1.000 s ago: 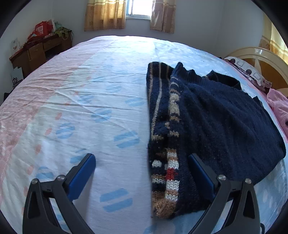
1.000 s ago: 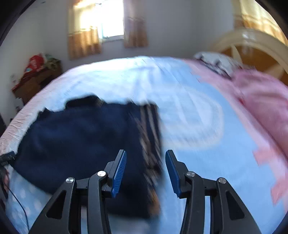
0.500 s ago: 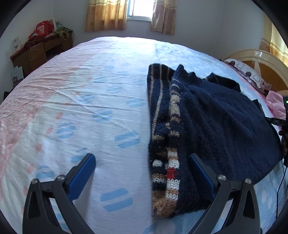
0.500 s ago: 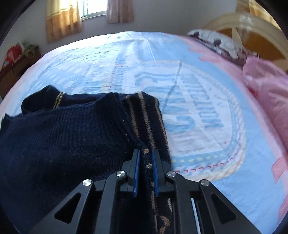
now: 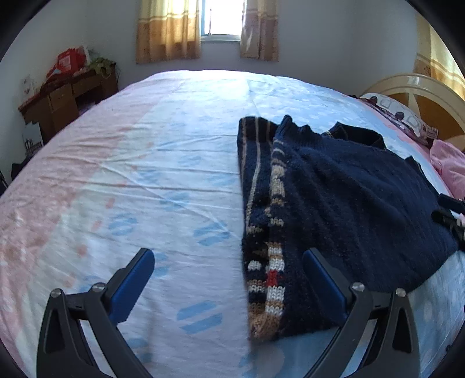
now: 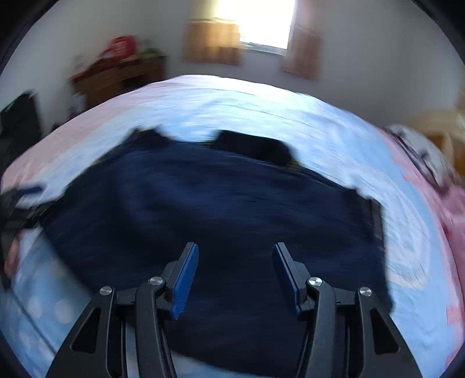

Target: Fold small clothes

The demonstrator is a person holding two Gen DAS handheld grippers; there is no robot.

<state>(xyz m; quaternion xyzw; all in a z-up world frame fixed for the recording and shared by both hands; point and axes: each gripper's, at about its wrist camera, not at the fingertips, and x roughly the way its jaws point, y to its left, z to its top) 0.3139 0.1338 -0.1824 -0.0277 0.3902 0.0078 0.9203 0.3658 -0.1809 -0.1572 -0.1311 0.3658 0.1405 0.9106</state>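
Note:
A dark navy knitted sweater [image 5: 354, 209] lies on the bed, its striped tan, white and red edge [image 5: 268, 270] folded over along its left side. My left gripper [image 5: 228, 257] is wide open and empty; its right finger [image 5: 322, 279] is over the sweater's near corner, its left finger [image 5: 133, 279] over the sheet. In the blurred right wrist view my right gripper [image 6: 235, 256] is open and empty above the sweater [image 6: 221, 203]. The right gripper also shows at the right edge of the left wrist view [image 5: 450, 212].
The bed sheet [image 5: 130, 180] is light blue and pink. A pink cloth [image 5: 449, 162] and a patterned pillow [image 5: 401, 113] lie by the cream headboard [image 5: 421, 87]. A wooden desk [image 5: 66, 99] with clutter stands at the far left, under a curtained window [image 5: 221, 17].
My right gripper was shut on the sweater's striped edge half a second ago; it has let go, opened and swung round over the sweater's dark body. My left gripper stayed open, almost still.

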